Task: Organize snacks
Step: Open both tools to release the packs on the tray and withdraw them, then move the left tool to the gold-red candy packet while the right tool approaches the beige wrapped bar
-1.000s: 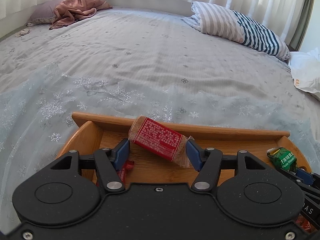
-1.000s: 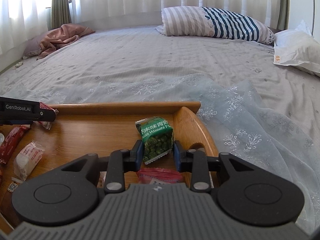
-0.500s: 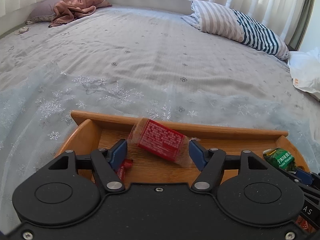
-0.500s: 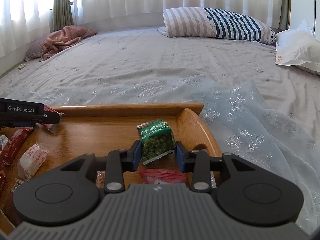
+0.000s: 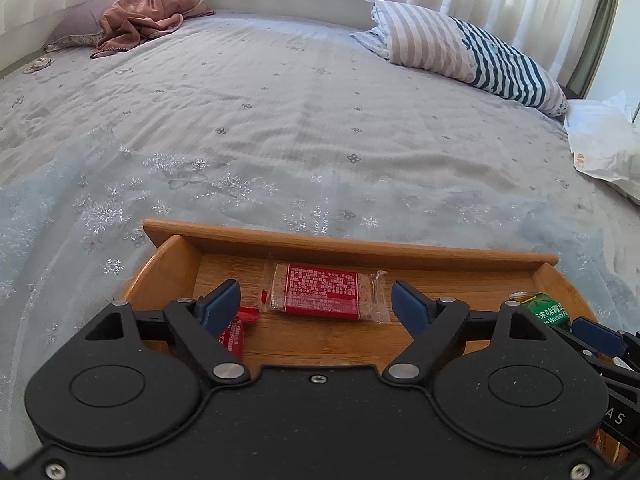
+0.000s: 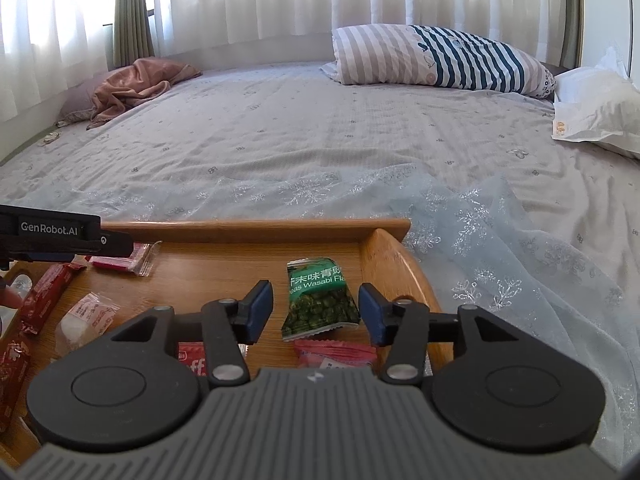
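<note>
The red-label snack bar lies flat by the wooden tray back wall, the wasabi peas packet in its right corner — both grippers are opening, pads clear. Best lifting straight off, no snagging wrappers.

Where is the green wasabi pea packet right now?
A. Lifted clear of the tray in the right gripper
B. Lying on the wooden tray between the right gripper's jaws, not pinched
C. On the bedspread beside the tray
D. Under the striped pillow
B: the green wasabi pea packet lies flat on the wooden tray, with a gap either side as the right gripper jaws are opening.
</note>
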The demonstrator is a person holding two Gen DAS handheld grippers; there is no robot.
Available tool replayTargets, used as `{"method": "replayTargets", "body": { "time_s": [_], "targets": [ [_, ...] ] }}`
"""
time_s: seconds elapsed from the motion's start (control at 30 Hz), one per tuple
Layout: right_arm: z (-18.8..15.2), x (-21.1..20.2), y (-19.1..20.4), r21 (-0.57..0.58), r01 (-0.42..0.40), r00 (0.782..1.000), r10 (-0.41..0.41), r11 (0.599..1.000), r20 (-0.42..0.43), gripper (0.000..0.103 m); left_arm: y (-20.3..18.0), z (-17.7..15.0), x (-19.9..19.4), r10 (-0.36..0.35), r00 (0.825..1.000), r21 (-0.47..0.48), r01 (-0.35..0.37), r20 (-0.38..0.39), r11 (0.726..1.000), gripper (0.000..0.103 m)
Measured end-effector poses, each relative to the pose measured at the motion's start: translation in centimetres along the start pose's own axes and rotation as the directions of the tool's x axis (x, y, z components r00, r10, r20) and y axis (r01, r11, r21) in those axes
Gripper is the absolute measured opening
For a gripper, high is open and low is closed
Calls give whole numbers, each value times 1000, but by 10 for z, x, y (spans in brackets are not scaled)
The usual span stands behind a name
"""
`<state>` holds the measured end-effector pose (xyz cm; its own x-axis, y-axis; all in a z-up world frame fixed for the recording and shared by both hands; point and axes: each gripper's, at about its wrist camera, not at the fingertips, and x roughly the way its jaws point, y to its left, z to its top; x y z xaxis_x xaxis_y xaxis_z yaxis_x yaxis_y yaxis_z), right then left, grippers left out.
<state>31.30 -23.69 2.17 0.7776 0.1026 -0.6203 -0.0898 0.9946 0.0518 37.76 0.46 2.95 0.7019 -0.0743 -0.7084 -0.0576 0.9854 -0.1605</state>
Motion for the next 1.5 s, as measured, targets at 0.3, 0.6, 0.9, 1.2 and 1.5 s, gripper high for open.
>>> {"method": "replayTargets", "body": {
  "time_s": [0.3, 0.6, 0.9, 1.2, 1.5],
  "targets": [
    [-4, -32, 12, -38, -27, 998, 29, 999, 49, 74, 1, -16, -40, -51, 998, 25, 50, 30, 998, 93],
    [-17, -64, 25, -75, -60, 994, 67, 995, 92, 79, 0, -38, -85, -97, 993, 82, 91, 68, 992, 96],
    [-33, -99, 36, -116, -89, 987, 103, 989, 127, 83, 0, -67, -125, -137, 986, 133, 124, 96, 983, 98],
    [-50, -127, 39, -142, -107, 980, 128, 984, 152, 85, 2, -90, -157, -159, 980, 169, 137, 122, 976, 98],
    [-65, -152, 38, -165, -115, 974, 144, 980, 174, 87, 5, -113, -184, -182, 976, 195, 158, 116, 968, 99]
  ]
}}
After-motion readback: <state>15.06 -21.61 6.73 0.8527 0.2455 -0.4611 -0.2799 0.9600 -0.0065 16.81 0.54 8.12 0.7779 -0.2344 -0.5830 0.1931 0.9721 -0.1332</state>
